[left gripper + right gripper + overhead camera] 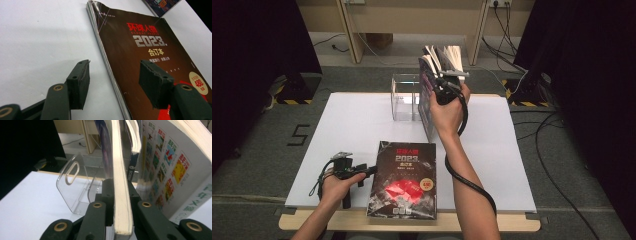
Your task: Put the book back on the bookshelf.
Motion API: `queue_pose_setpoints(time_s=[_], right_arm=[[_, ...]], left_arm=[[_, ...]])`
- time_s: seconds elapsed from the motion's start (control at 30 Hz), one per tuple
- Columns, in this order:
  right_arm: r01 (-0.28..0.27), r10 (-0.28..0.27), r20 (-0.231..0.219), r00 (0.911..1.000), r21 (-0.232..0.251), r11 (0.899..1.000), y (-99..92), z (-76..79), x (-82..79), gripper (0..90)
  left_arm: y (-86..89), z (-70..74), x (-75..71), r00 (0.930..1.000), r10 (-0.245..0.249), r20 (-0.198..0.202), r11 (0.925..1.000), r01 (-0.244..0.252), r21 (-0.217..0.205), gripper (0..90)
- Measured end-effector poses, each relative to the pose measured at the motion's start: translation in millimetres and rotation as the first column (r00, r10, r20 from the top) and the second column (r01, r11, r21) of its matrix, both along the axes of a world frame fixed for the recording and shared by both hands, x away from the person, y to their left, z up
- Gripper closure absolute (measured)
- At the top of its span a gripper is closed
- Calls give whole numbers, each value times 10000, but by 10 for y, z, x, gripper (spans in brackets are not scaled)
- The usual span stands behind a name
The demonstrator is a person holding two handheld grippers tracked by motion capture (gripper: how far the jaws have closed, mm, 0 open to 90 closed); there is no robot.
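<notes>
A black magazine (404, 177) with red and silver print lies flat at the table's front; in the left gripper view the magazine (140, 47) shows its stacked page edge. My left gripper (368, 171) stands open, its jaws either side of that left edge (116, 75), one over the white surface and one over the cover. Farther back, my right gripper (443, 89) is shut on the page edge of an upright book (121, 182). That dark-covered book (428, 102) stands beside a clear acrylic holder (404, 97). More books (447, 57) fan open against it.
The white tabletop (352, 125) spreads left of the holder (75, 185). A book with a colourful printed cover (170, 170) leans right of the held one. Dark curtains flank the table; cables (557, 165) run over the floor at the right.
</notes>
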State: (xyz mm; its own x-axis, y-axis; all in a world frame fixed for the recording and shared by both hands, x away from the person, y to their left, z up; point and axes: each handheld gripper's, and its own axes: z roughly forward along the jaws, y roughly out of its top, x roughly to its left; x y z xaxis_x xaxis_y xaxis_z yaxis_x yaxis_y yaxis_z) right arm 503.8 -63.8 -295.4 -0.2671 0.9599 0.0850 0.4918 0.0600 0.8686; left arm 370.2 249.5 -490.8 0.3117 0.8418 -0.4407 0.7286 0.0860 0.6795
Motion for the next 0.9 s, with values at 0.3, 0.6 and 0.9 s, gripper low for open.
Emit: queue_pose_setpoints(time_s=[0.3,0.6,0.9], right_arm=[[67,-68,630,9980,17,10000,95,35,72,830],[732,-725,1148,9907,-13,9973,187,39,192,829],[1209,-1177,1298,9845,-175,9925,263,-67,264,828]], left_arm=[[25,10,6,10000,32,-2,10000,-32,-26,415],[32,11,7,10000,19,-3,10000,-19,-49,415],[36,2,8,10000,1,16,10000,-1,-68,415]])
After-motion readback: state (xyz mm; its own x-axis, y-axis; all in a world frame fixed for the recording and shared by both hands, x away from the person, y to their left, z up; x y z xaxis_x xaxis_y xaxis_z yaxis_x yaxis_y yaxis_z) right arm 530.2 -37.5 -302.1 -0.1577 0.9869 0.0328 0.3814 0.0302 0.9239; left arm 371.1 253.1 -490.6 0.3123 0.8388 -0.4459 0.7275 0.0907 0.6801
